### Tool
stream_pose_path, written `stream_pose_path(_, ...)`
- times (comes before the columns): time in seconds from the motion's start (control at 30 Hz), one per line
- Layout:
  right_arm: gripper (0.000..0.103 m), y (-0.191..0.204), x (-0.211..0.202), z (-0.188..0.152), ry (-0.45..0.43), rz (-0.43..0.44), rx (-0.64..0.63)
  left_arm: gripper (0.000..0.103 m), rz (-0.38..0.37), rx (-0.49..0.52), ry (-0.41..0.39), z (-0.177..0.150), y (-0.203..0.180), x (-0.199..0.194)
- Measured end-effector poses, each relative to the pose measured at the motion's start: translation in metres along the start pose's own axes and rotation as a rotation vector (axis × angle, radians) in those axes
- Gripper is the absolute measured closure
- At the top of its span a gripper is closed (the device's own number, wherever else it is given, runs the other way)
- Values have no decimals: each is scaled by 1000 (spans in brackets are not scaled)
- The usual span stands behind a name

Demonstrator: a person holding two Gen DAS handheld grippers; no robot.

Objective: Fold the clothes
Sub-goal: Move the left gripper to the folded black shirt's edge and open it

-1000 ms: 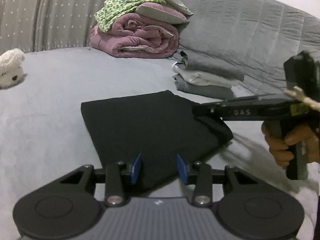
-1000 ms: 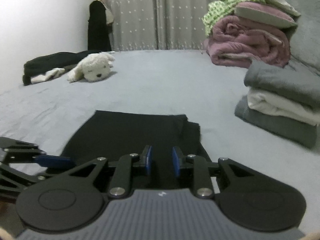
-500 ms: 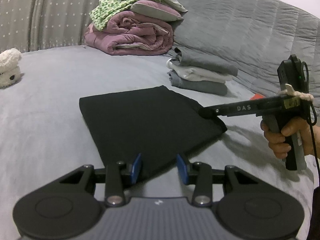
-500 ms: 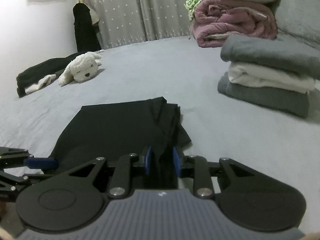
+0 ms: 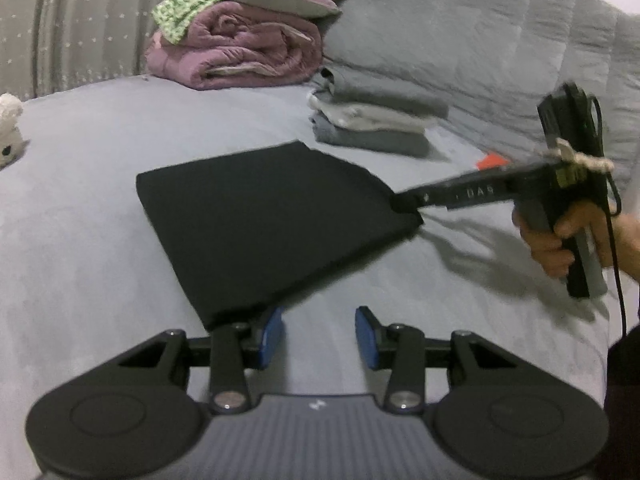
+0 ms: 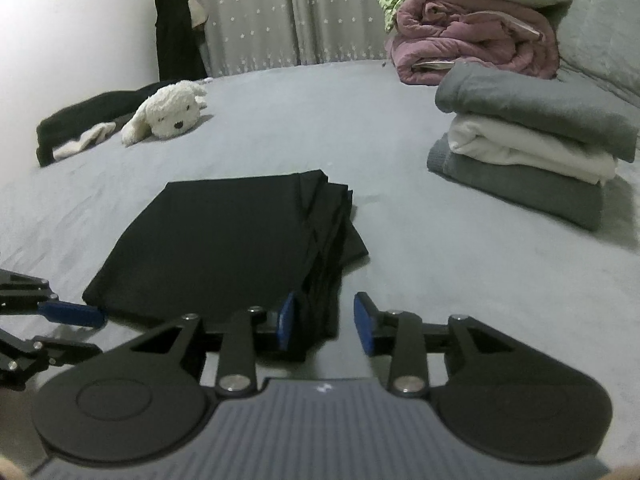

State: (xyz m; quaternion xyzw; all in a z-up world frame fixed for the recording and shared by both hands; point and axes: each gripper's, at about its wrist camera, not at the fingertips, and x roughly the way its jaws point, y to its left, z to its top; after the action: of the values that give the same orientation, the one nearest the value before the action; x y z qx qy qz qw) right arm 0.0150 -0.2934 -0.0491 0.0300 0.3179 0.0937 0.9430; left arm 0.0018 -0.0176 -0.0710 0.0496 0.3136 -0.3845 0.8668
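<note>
A black garment (image 5: 264, 216) lies folded into a flat rectangle on the grey bed (image 5: 80, 184). It also shows in the right wrist view (image 6: 224, 240), with its stacked layered edges on the right side. My left gripper (image 5: 318, 338) is open and empty, just off the garment's near corner. My right gripper (image 6: 323, 322) is open at the garment's near right corner, with cloth lying beside its left finger. In the left wrist view the right gripper (image 5: 404, 202) touches the garment's right edge.
A stack of folded grey and white clothes (image 6: 532, 144) lies to the right. A pile of pink quilt and pillows (image 5: 240, 52) sits at the back. A white plush dog (image 6: 168, 112) and dark clothes (image 6: 92, 116) lie at the far left. A small orange object (image 5: 492, 160) lies on the bed.
My right gripper has opened and let go of the garment's edge. Both grippers have drawn back toward me, and the left one now sits off the cloth.
</note>
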Motion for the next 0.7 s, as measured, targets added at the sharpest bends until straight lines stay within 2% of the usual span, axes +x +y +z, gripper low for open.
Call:
stream_pose_path(0.13, 61, 2, -4, -1, 25, -6, -28, 57, -13, 28, 35, 0, -3, -2)
stream_pose_path(0.23, 58, 3, -7, -2, 38, -9, -42, 50, -25, 11, 57, 2, -2, -3)
stream_pose_path(0.33, 51, 3, -10, -2, 50, -7, -41, 40, -40, -23, 78, 3, 1, -4)
stream_pose_path(0.5, 41, 1, -12, 0, 65, 17, -14, 9, -91, -79, 112, 4, 2, -2)
stream_pose_path(0.6, 37, 0, -11, 0, 81, 33, 6, 1, -118, -105, 131, 6, 3, 0)
stream_pose_path(0.7, 33, -3, -10, -1, 94, 48, 34, 1, -143, -147, 141, 7, 8, 0)
